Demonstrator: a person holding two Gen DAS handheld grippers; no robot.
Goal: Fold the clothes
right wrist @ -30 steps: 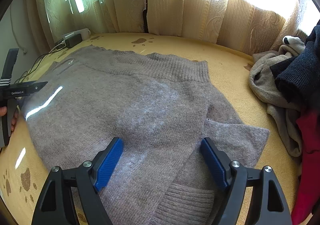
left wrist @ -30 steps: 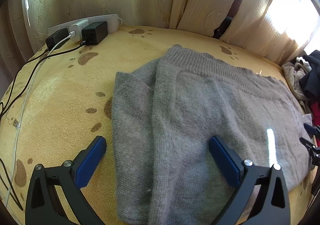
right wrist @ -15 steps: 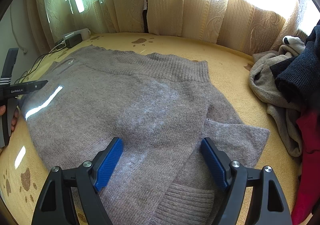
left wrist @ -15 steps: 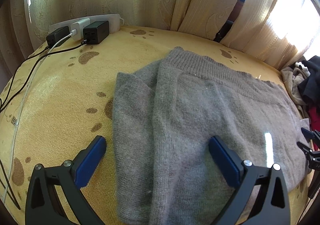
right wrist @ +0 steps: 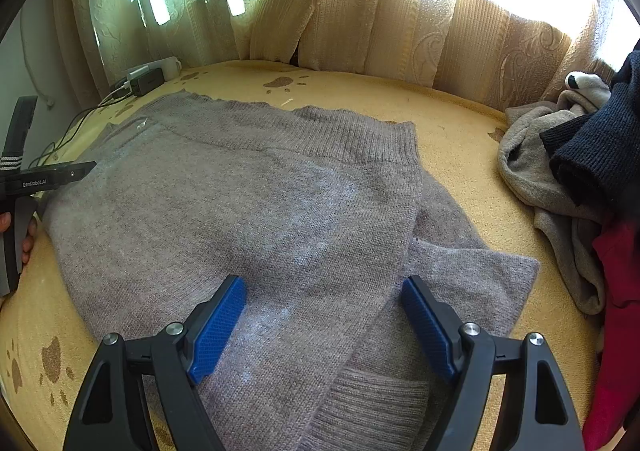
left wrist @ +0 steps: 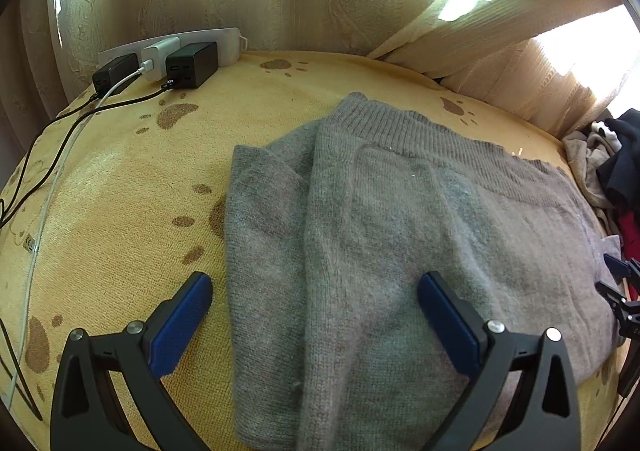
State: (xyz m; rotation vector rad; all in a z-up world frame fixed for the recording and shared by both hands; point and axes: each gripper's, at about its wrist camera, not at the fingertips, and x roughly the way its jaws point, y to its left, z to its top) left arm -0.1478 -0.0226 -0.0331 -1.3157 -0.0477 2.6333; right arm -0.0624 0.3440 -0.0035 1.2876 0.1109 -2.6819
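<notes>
- Grey knitted sweater (left wrist: 400, 235) lies flat mid-surface, sleeves folded in
- Your left gripper (left wrist: 316, 311) and right gripper (right wrist: 324, 315) hover wide open, holding nothing
- Next: pinch the near hem, fold it far

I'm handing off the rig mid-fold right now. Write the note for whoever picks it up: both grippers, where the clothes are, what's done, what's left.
Left gripper: open, empty, above the left side of the grey sweater.
Right gripper: open, empty, above the sweater's right side.
Sweater: lies flat on the yellow paw-print cover, ribbed hem toward the curtains. Both sleeves appear folded in along the sides.
Pile of unfolded clothes: at the right edge, beside the sweater.
Power strip with chargers: far left corner, cables trailing over the cover.
Done: sweater spread, sleeves in.
Left: fold the body, then take on the pile.
</notes>
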